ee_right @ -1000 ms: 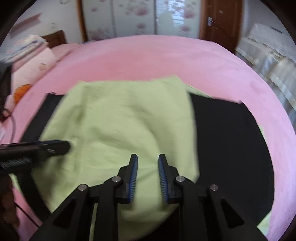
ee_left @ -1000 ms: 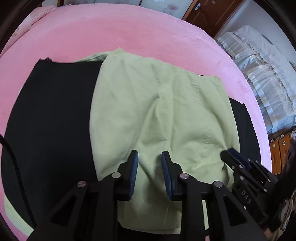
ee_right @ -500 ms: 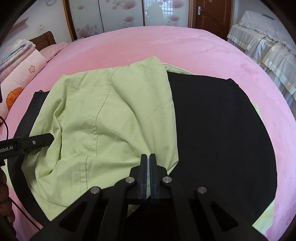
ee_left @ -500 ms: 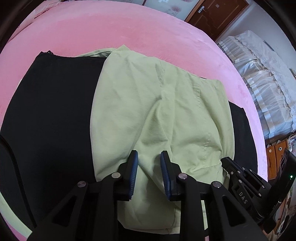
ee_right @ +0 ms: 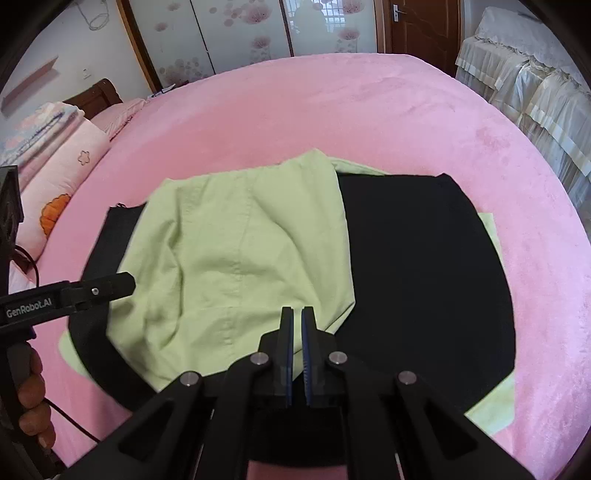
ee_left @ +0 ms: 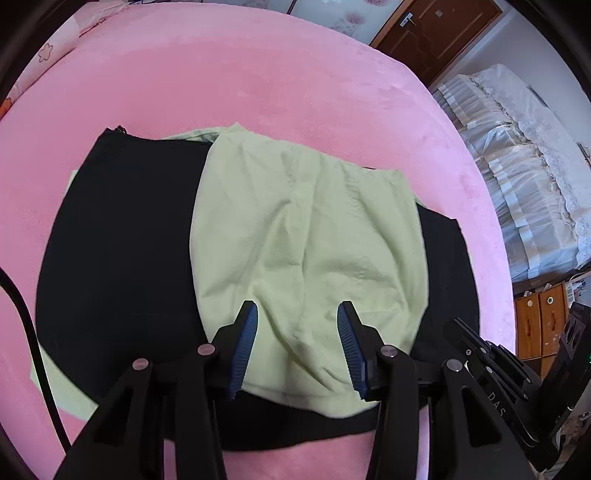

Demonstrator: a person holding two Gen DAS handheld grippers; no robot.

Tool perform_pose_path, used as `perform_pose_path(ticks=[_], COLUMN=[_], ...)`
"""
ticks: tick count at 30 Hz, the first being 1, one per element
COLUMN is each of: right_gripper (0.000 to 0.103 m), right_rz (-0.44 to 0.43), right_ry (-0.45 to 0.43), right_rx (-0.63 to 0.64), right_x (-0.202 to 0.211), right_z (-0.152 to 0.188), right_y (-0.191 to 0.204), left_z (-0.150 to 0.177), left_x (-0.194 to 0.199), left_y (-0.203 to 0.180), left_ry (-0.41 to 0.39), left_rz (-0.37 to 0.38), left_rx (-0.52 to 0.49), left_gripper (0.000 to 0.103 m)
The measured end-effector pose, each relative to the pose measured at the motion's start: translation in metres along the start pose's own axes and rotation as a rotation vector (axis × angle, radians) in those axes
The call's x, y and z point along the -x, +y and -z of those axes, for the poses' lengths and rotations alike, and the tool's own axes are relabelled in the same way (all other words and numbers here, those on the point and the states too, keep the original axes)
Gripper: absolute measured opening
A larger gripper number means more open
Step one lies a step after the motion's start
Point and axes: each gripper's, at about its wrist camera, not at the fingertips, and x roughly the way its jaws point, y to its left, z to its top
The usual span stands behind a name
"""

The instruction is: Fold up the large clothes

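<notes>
Our left gripper [ee_left: 297, 325] has just been opening its jaws, which now stand apart above the light green garment [ee_left: 306, 236] with no cloth pinched between the pads. Our right gripper [ee_right: 297, 325] has its jaws closed together on nothing, clear of the fabric. The green garment lies rumpled and folded over on top of a black garment [ee_right: 424, 266], which is spread flat with green edges showing beneath it at the corners. We judge that a fold has been laid and released; to do the step well, we should flatten the central ridge before taking the next edge, and grip both layers squarely so the fold line stays straight. Both garments rest on a pink bed cover [ee_right: 369, 110]. Beyond it stand a patterned wardrobe [ee_right: 229, 33], a brown door [ee_left: 436, 33] and a white covered sofa [ee_left: 524, 177].
</notes>
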Motion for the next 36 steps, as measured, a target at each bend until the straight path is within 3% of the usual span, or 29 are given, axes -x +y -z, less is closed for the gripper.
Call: perform_pose_path(ticks=[13, 24, 32, 36], right_gripper=[0.004, 0.004, 0.004, 0.004], right_rz=[-0.11, -0.188, -0.143, -0.117], right_ry=[-0.041, -0.034, -0.053, -0.051], right_rx=[0.078, 0.169, 0.266, 0.269], right_x=[0.084, 0.102, 0.076, 0.051], right_z=[-0.016, -0.007, 0.016, 0.023], right_y=[0.033, 0.075, 0.104, 0.111], left_z=[0.016, 0.051, 0.107, 0.13], left_x=[0.085, 0.123, 0.085, 0.055], left_y=[-0.023, 0.003, 0.077, 0.124], left_ry=[-0.028, -0.034, -0.013, -0.065], left_rz=[-0.018, -0.013, 0.119, 0.233], left_rx=[0.006, 0.121, 0.342, 0.462], left_gripper=[0.044, 0.044, 0.044, 0.044])
